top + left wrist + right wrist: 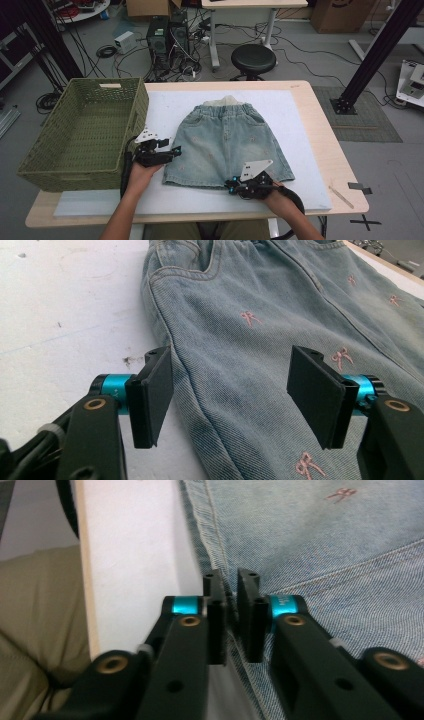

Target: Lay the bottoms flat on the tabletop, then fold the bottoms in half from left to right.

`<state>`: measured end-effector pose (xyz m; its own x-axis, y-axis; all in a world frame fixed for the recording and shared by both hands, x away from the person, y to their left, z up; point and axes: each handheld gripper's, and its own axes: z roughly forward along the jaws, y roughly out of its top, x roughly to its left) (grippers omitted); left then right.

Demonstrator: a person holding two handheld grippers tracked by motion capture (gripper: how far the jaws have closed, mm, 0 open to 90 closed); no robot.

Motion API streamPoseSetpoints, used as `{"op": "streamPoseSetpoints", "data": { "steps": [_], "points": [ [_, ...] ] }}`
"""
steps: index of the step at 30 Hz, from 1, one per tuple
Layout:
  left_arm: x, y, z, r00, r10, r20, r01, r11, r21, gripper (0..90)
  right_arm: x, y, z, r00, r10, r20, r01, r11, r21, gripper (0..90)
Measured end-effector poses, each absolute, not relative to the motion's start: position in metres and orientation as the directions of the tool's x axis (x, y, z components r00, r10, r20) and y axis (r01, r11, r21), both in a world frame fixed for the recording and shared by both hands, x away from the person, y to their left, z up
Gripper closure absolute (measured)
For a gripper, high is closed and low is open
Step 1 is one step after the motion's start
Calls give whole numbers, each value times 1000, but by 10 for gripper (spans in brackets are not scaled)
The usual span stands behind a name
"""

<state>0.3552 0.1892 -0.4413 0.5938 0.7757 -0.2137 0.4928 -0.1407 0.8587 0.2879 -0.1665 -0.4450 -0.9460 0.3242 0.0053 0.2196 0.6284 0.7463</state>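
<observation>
Denim shorts (227, 145) flat mid-desk, unfolded: right tongs (231, 587) pinched on near hem, left tongs (230, 390) wide open over left edge, grabbing nothing; folding and green basket (85, 132) remain.

Shorts (227, 145) mid-mat (300, 120), basket (85, 130) at their left, stool (253, 59) beyond the table (330, 150).

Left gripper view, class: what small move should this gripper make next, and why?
Probably close the left gripper on the side hem of the pale blue denim skirt. Its jaws stand wide open astride that edge, while the right gripper looks already shut on the bottom hem.
</observation>
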Motion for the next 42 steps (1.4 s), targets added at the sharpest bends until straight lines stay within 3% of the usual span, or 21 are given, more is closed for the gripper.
{"op": "streamPoseSetpoints", "data": {
  "steps": [1,7,12,22,42],
  "points": [
    [355,189,-441,596,774,-213,491,-141,860,351,289,-167,-444,-943,332,29,240,614,752,630],
    [350,189,-439,607,765,-217,480,-135,867,328,297,-193,-425,-878,479,21,268,454,850,434],
    [346,190,-435,613,759,-221,465,-121,877,301,307,-218,-415,-747,664,-29,307,383,872,217],
    [342,191,-432,626,749,-217,452,-121,884,265,314,-245,-410,-645,763,-50,355,356,864,215],
    [322,182,-432,636,745,-203,470,-164,867,266,315,-241,-412,-653,756,-43,354,355,865,215]
  ]
}}
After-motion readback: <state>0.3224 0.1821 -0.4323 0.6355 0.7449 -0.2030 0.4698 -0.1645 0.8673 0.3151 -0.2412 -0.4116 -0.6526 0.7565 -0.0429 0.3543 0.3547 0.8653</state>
